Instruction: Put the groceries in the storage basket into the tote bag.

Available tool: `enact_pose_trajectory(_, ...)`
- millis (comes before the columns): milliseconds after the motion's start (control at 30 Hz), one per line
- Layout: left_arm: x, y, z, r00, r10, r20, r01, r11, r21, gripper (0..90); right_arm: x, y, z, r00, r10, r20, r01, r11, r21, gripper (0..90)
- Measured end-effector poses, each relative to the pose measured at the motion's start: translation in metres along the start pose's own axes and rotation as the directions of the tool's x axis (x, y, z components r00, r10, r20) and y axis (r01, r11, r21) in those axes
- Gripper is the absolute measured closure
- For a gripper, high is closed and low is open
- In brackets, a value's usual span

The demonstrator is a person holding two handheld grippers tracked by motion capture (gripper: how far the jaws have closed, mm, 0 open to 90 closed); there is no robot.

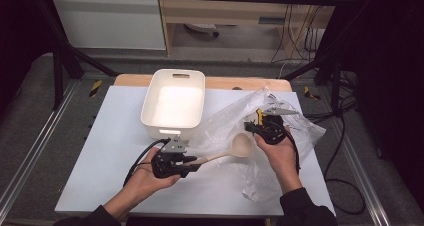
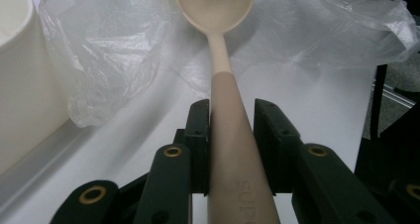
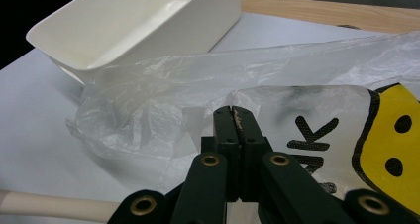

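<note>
The left gripper (image 1: pixel 192 162) clamps the ladle (image 1: pixel 235 149) handle, bowl aimed right toward the plastic bag (image 1: pixel 235 121) mouth, pinched by the closed right gripper (image 1: pixel 248 125).

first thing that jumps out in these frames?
The beige ladle, held level by its handle in the left gripper, its bowl right at the crumpled clear plastic bag in the table's right half. The right gripper is pinched shut on that bag's film. Behind them, a bright empty white tub glares at the table's far edge.
</note>
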State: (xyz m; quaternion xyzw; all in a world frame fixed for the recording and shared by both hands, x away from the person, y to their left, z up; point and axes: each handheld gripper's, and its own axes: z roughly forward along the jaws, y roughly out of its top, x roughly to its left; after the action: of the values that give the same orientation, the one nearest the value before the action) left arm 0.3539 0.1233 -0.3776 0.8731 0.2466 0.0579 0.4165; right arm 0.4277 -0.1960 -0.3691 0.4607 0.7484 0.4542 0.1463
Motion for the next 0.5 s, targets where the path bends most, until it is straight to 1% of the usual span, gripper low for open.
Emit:
enact_pose_trajectory(67, 0.002, 0.001, 0.002, 1.0, 0.001, -0.001, -0.001, 1.0, -0.003, 68.7, 0.001, 0.001, -0.001, 1.0, -0.006, 0.0, 0.006, 1.0, -0.006, 90.0)
enact_pose_trajectory(133, 0.003, 0.002, 0.004, 1.0, 0.002, -0.003, -0.002, 1.0, -0.007, 68.7, 0.003, 0.002, -0.003, 1.0, -0.001, -0.003, 0.001, 1.0, -0.006, 90.0)
enact_pose_trajectory(167, 0.004, 0.002, 0.005, 0.9999, 0.009, -0.004, -0.009, 1.0, -0.003, 68.7, 0.003, 0.003, -0.004, 1.0, -0.007, -0.004, 0.007, 1.0, -0.012, 90.0)
enact_pose_trajectory(200, 0.005, 0.003, 0.006, 1.0, 0.008, -0.006, -0.008, 1.0, -0.006, 68.7, 0.003, 0.004, -0.005, 0.9999, -0.011, -0.004, 0.011, 1.0, -0.014, 90.0)
enact_pose_trajectory(267, 0.006, 0.004, 0.008, 0.9999, 0.01, -0.01, -0.01, 0.9999, -0.009, 68.7, 0.006, 0.005, -0.007, 1.0, -0.006, -0.004, 0.006, 1.0, -0.017, 90.0)
enact_pose_trajectory(333, 0.007, 0.004, 0.009, 0.9999, 0.012, -0.013, -0.012, 0.9998, -0.013, 68.7, 0.008, 0.007, -0.009, 0.9999, -0.013, -0.003, 0.013, 1.0, -0.021, 90.0)
enact_pose_trajectory(500, 0.011, 0.007, 0.011, 0.9996, 0.015, -0.024, -0.015, 0.9995, -0.028, 68.7, 0.014, 0.017, -0.014, 0.9989, -0.046, 0.005, 0.046, 0.999, -0.006, 90.0)
